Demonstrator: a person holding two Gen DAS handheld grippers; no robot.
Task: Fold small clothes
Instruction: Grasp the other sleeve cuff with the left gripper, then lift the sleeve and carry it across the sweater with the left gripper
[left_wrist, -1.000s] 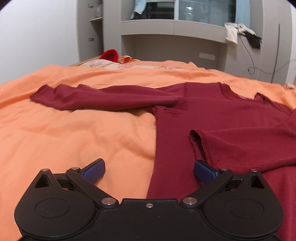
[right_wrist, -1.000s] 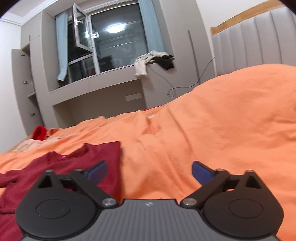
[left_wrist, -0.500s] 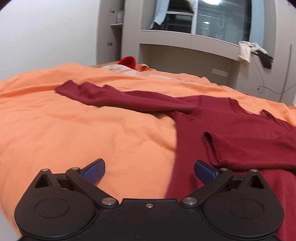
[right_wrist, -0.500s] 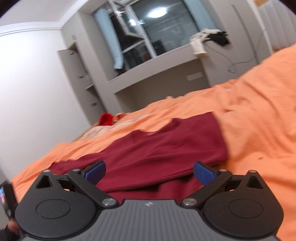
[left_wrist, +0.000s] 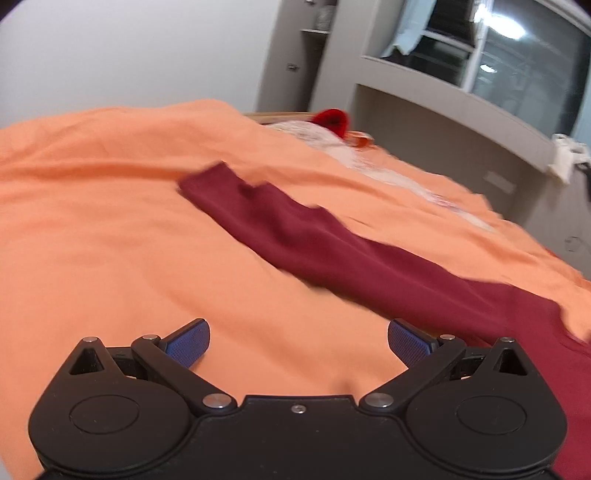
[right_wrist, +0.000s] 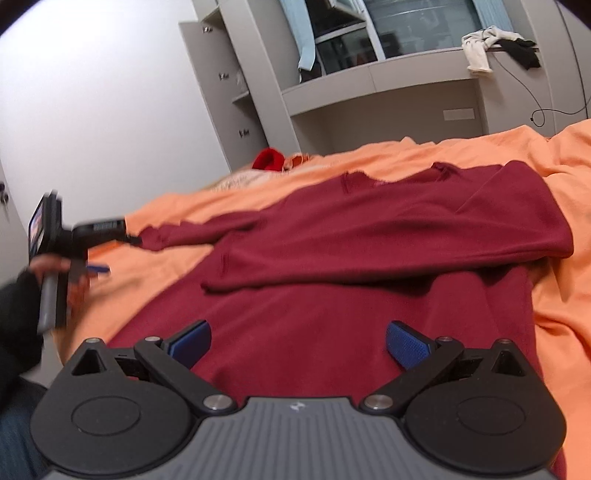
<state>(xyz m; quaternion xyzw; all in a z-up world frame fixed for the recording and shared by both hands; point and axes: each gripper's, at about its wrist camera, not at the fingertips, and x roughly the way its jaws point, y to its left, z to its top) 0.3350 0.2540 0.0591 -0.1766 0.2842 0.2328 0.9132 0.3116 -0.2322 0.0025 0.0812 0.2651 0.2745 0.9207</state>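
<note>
A dark red long-sleeved sweater (right_wrist: 332, 295) lies flat on the orange bedspread (right_wrist: 561, 325). Its right sleeve (right_wrist: 388, 254) is folded across the chest. Its left sleeve (left_wrist: 295, 236) stretches out over the spread toward the far left. My left gripper (left_wrist: 298, 341) is open and empty, low over bare bedspread in front of that sleeve; it also shows at the left of the right wrist view (right_wrist: 79, 254). My right gripper (right_wrist: 297, 341) is open and empty above the sweater's lower body.
A red item (left_wrist: 332, 120) and pale fabric (left_wrist: 388, 170) lie at the bed's far end. Grey shelving (right_wrist: 258, 96) and a window ledge with draped clothes (right_wrist: 480, 48) stand behind. A cable (right_wrist: 554, 107) hangs on the wall.
My left gripper swung left, from the sweater's body to the outstretched sleeve. My right gripper swung left too, from bare bedspread to over the sweater. Both stayed open.
</note>
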